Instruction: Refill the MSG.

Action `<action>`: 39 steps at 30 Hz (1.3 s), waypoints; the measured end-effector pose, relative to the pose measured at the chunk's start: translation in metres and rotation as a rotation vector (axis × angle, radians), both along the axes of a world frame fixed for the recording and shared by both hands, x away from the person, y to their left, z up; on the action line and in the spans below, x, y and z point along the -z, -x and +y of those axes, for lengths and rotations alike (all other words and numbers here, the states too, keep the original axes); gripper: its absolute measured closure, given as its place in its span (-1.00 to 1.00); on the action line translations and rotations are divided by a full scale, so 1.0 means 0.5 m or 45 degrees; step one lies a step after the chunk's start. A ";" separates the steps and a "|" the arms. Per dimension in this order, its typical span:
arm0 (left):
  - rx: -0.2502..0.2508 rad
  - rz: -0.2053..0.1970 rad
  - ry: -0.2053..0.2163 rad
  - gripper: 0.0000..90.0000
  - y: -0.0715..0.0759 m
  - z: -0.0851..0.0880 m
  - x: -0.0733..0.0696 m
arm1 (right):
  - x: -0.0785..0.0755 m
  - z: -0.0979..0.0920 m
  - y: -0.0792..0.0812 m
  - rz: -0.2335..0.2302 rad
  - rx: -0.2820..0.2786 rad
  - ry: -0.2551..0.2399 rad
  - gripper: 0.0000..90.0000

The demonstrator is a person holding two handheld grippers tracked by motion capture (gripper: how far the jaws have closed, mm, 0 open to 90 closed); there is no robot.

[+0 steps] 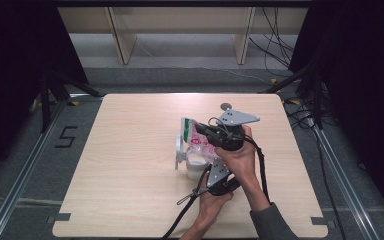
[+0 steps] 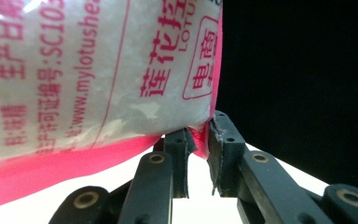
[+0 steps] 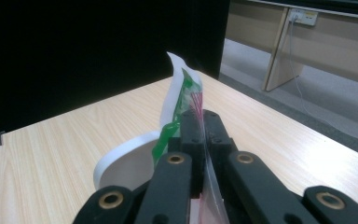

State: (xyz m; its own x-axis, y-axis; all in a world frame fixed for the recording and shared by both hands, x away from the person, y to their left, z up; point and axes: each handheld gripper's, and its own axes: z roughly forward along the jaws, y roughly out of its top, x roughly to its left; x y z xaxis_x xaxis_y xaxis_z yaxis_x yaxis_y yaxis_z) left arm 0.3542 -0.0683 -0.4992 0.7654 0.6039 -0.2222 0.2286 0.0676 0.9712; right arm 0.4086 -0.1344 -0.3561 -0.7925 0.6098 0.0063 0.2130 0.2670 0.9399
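Now both claws (left (image 2: 198, 135), right (image 3: 200, 135)) clamp the bag (image 1: 196, 137), tilted over the cup (image 1: 196, 167).

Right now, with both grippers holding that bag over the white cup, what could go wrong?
1. The left gripper pinches only a bottom corner of the bag; it could slip and the bag swing loose.
2. The right gripper clamps the thin top edge, which might tear or pull free.
3. The bag hangs over the cup; a jerk could spill the white grains onto the table.
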 end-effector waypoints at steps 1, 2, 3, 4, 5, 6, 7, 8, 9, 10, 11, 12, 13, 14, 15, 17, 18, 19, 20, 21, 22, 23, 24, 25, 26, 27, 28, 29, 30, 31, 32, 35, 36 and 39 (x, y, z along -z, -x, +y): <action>0.000 0.000 0.000 0.74 0.000 0.000 0.000 | 0.000 0.000 0.000 0.000 0.000 0.000 1.00; -0.003 0.001 -0.001 0.74 -0.001 -0.001 0.000 | 0.001 0.003 0.002 0.017 0.004 -0.012 1.00; 0.000 -0.009 0.020 0.74 -0.003 -0.002 0.003 | 0.002 0.004 0.002 0.010 0.008 -0.018 1.00; 0.000 -0.009 0.020 0.74 -0.003 -0.002 0.003 | 0.002 0.004 0.002 0.010 0.008 -0.018 1.00; -0.001 -0.003 0.003 0.74 -0.003 0.000 0.002 | 0.000 0.001 0.001 0.016 -0.004 -0.005 1.00; -0.002 0.002 0.003 0.74 -0.004 0.000 0.002 | 0.001 0.001 0.000 0.019 -0.007 -0.013 1.00; -0.002 0.005 0.005 0.74 -0.004 0.000 0.002 | 0.001 0.001 0.001 0.021 -0.006 -0.012 1.00; 0.000 0.002 0.006 0.74 -0.004 -0.001 0.001 | 0.000 0.002 0.004 0.037 0.008 -0.014 1.00; 0.006 -0.013 0.020 0.74 -0.004 -0.001 0.001 | -0.001 0.001 0.001 -0.018 -0.001 -0.011 1.00; 0.006 -0.013 0.020 0.74 -0.004 -0.001 0.001 | -0.001 0.001 0.001 -0.018 -0.001 -0.011 1.00; 0.000 -0.003 0.005 0.74 -0.003 0.000 0.000 | -0.002 0.001 0.001 -0.017 0.000 -0.006 1.00; 0.002 -0.001 0.008 0.74 -0.004 0.000 0.000 | -0.001 0.002 0.002 0.007 -0.011 -0.001 1.00; 0.002 0.002 0.010 0.74 -0.005 0.000 0.001 | 0.001 0.003 0.001 -0.014 -0.004 -0.007 1.00; 0.003 0.000 0.011 0.74 -0.005 0.000 0.001 | 0.001 0.003 0.000 -0.026 -0.010 -0.011 1.00; 0.005 -0.001 0.015 0.74 -0.004 0.000 0.001 | -0.001 0.002 0.002 -0.006 -0.006 0.002 1.00; 0.004 0.002 0.018 0.74 -0.005 -0.001 0.001 | 0.001 0.004 0.001 0.004 -0.014 -0.014 1.00; 0.004 0.002 0.018 0.74 -0.005 -0.001 0.001 | 0.001 0.004 0.001 0.004 -0.014 -0.014 1.00; 0.008 -0.003 0.024 0.74 -0.005 -0.001 0.001 | -0.001 0.004 0.003 0.003 -0.009 -0.003 1.00; 0.008 -0.003 0.024 0.74 -0.005 -0.001 0.001 | -0.001 0.004 0.003 0.003 -0.009 -0.003 1.00; 0.004 0.001 0.025 0.74 -0.005 -0.001 0.001 | -0.001 0.004 0.004 0.004 -0.007 -0.003 1.00; 0.003 -0.001 0.027 0.74 -0.006 -0.001 0.001 | -0.001 0.004 0.002 -0.024 -0.004 0.004 1.00; 0.003 0.000 0.024 0.74 -0.006 -0.001 0.002 | 0.000 0.004 0.003 0.008 -0.008 0.004 1.00; 0.006 -0.001 0.023 0.74 -0.006 -0.002 0.002 | 0.000 0.004 0.003 0.008 -0.008 0.004 1.00; 0.005 -0.004 0.020 0.74 -0.005 -0.001 0.002 | 0.000 0.005 0.003 0.003 -0.003 0.001 1.00; 0.005 -0.004 0.020 0.74 -0.005 -0.001 0.002 | 0.000 0.005 0.003 0.003 -0.003 0.001 1.00; 0.002 -0.001 0.022 0.74 -0.006 -0.002 0.002 | 0.000 0.004 0.003 0.003 -0.006 0.001 1.00; -0.005 0.005 0.020 0.74 -0.006 -0.001 0.002 | 0.001 0.005 0.002 0.011 -0.016 -0.007 1.00; -0.006 0.006 0.018 0.74 -0.005 -0.001 0.002 | 0.002 0.005 0.003 0.013 -0.007 -0.007 1.00; 0.003 -0.002 0.023 0.74 -0.006 -0.002 0.003 | 0.002 0.005 0.003 0.012 -0.007 -0.005 1.00; 0.003 0.006 0.019 0.74 -0.006 -0.001 0.003 | 0.001 0.004 0.001 -0.007 0.000 -0.004 1.00; 0.004 0.011 0.018 0.74 -0.006 -0.002 0.003 | 0.002 0.004 0.000 0.003 -0.008 0.000 1.00; 0.003 0.013 0.022 0.74 -0.005 -0.003 0.003 | 0.002 0.002 0.001 0.002 0.003 0.012 1.00; 0.009 0.008 0.017 0.74 -0.005 -0.002 0.003 | 0.002 0.002 0.001 0.009 0.002 0.008 1.00; 0.004 0.013 0.021 0.74 -0.005 -0.003 0.003 | 0.004 0.003 -0.002 0.001 -0.018 -0.004 1.00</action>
